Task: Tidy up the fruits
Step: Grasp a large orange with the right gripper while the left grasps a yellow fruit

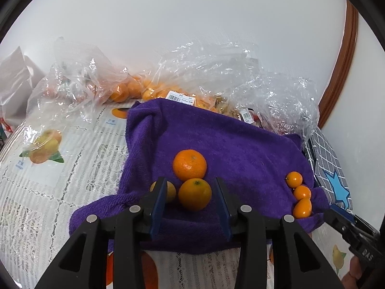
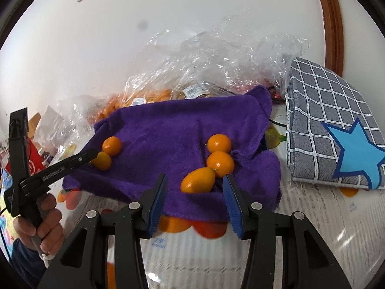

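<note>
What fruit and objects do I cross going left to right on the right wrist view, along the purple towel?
Left gripper → two oranges → elongated kumquat → round kumquat → checked cloth with blue star.

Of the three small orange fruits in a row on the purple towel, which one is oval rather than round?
The oval kumquat nearest the right hand-held gripper, at the row's front end; the other two are round.

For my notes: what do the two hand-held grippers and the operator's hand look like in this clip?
Both hand-held grippers, left and right, share one build: black plastic scissor-style linkage arms with silver round rivets, ending in fingers lined with ribbed blue pads. Seen from the right wrist view, the left unit's black body carries pale embossed lettering. The bare hand gripping it emerges from a dark blue sleeve.
</note>
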`<action>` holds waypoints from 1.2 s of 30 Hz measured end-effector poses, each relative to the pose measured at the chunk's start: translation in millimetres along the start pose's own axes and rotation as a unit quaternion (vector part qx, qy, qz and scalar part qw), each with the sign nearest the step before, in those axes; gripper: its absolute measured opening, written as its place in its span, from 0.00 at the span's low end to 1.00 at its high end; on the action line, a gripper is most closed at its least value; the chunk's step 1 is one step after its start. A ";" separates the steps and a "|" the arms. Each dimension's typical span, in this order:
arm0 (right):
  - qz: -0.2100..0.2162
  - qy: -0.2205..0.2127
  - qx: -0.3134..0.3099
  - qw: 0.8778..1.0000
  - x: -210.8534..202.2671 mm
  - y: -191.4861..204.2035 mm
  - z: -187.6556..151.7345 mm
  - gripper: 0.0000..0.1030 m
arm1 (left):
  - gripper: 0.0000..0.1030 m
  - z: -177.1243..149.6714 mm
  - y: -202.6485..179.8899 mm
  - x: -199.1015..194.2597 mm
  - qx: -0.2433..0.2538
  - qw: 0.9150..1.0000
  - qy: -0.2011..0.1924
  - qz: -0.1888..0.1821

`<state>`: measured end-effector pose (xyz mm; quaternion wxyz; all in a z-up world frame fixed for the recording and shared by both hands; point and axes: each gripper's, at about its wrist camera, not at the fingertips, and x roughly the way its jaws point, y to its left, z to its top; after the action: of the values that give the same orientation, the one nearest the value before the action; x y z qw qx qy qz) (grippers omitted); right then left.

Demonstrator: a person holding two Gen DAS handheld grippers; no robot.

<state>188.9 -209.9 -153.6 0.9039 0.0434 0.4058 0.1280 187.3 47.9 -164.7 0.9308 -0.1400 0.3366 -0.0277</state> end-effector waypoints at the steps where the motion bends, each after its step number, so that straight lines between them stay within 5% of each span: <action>1: -0.002 0.000 -0.004 1.000 -3.6 3.8 -1.5 0.46 | 0.37 -0.4 0.5 -1.9 0.000 1.000 -0.003 0.001; 11: 0.002 0.020 -0.016 1.000 -30.5 35.3 -23.9 0.46 | 0.39 -8.0 17.2 -23.3 -0.010 1.000 -0.014 0.005; 19: 0.054 0.052 -0.017 0.997 -38.5 60.8 -50.1 0.46 | 0.40 -22.6 29.0 -45.0 0.005 1.000 -0.018 0.016; 31: 0.075 0.110 -0.035 0.991 -13.3 85.6 -83.8 0.46 | 0.41 -32.7 30.7 -59.4 0.015 1.000 -0.014 0.012; 36: 0.069 0.103 -0.047 0.991 -11.7 88.8 -83.9 0.41 | 0.41 -35.4 28.0 -58.1 0.021 1.000 -0.004 0.000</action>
<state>101.5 -129.6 -184.9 0.8472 0.0151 0.4866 0.2128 118.9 74.7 -162.6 0.9350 -0.1207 0.3318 -0.0344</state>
